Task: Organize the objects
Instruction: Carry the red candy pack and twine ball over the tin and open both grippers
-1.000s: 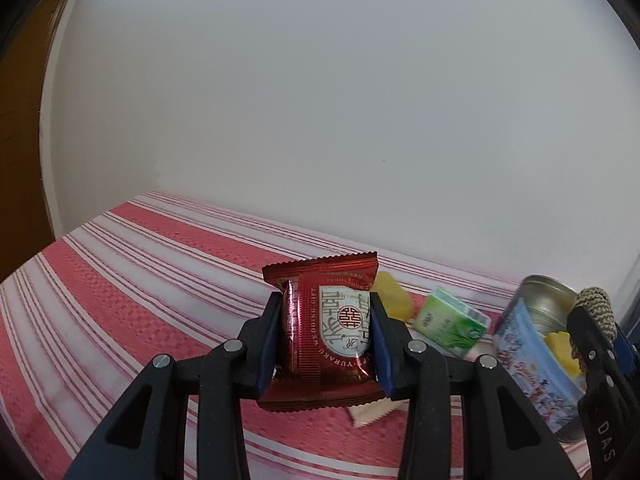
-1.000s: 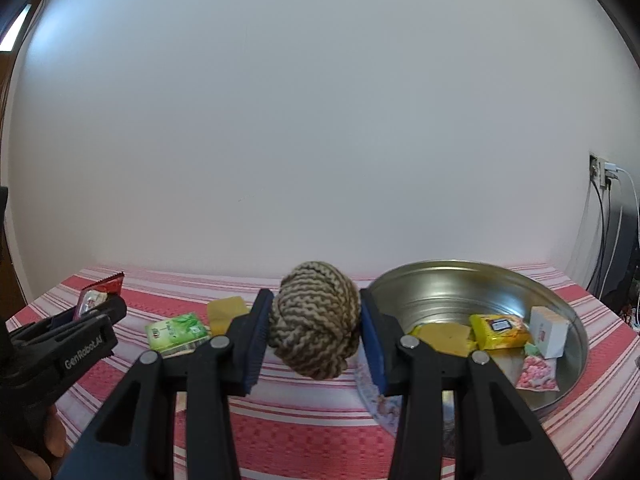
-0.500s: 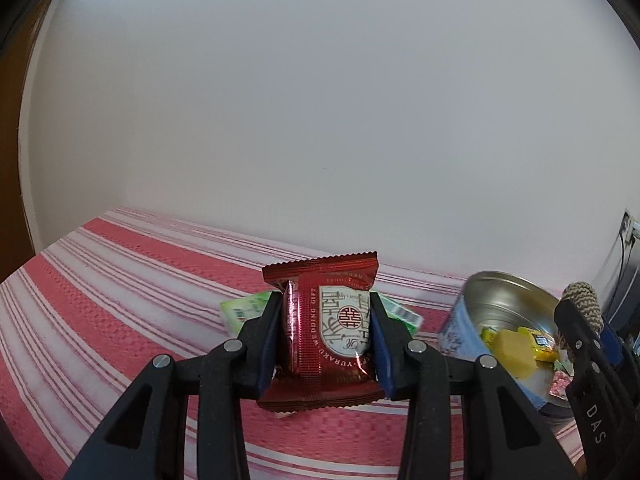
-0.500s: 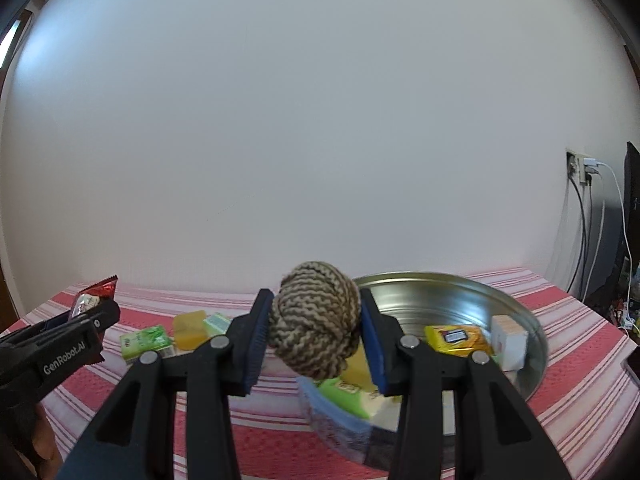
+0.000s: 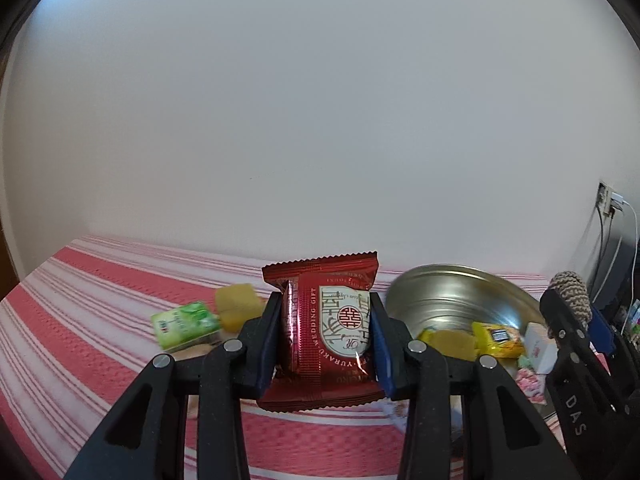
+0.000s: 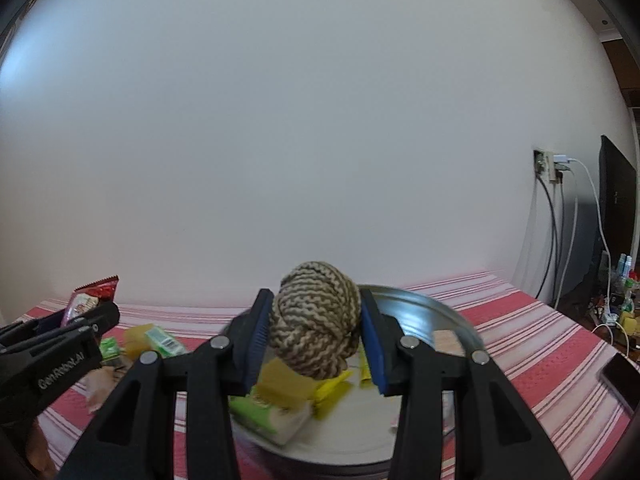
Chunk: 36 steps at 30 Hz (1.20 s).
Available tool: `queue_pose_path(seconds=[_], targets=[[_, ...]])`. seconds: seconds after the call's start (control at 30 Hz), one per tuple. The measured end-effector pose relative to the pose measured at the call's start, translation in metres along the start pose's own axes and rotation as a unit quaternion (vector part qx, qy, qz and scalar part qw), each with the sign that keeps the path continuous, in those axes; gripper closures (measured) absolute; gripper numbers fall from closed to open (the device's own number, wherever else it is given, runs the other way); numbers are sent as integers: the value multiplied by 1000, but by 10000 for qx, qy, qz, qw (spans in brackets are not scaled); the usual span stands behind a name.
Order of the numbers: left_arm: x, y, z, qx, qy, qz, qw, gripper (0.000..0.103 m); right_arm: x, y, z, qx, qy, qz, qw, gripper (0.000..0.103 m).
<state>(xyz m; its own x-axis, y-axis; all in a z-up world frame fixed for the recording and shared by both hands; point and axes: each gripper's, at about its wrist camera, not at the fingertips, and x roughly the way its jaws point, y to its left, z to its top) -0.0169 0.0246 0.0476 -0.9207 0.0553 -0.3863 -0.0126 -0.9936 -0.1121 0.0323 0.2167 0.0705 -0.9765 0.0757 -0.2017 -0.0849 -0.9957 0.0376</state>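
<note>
My left gripper (image 5: 326,340) is shut on a red foil snack packet (image 5: 329,316) and holds it upright above the striped cloth, just left of the round metal tin (image 5: 452,296). My right gripper (image 6: 316,340) is shut on a brown and beige rope ball (image 6: 316,324) and holds it over the tin (image 6: 420,300). The tin holds several small packets, among them a yellow one (image 5: 498,338) and a white box (image 5: 538,346). The left gripper with its packet also shows in the right wrist view (image 6: 86,312), at the left.
A green packet (image 5: 184,324) and a yellow block (image 5: 236,306) lie on the red and white striped cloth (image 5: 80,312) left of the tin. A wall socket with cables (image 6: 550,168) and a dark screen (image 6: 616,216) stand at the right.
Both grippers have moved right, toward the tin. The right gripper with the rope ball now hangs over the tin's inside. The left gripper's view now takes in the tin's contents.
</note>
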Motion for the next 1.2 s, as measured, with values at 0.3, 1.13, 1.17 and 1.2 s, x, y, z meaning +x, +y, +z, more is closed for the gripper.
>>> queue_pose_path(seconds=[0.3, 1.13, 1.17, 1.2], targets=[[13, -36, -4, 232, 88, -212, 9995, 60, 6, -41, 5, 169, 0, -326, 9993, 60], [77, -88, -18, 619, 781, -273, 9947, 60, 61, -104, -6, -72, 740, -777, 9942, 60], [80, -88, -19, 634, 813, -261, 9943, 60, 63, -104, -7, -68, 781, -748, 9941, 60], [82, -90, -20, 657, 845, -253, 9939, 60, 65, -104, -8, -76, 814, -730, 9940, 60]])
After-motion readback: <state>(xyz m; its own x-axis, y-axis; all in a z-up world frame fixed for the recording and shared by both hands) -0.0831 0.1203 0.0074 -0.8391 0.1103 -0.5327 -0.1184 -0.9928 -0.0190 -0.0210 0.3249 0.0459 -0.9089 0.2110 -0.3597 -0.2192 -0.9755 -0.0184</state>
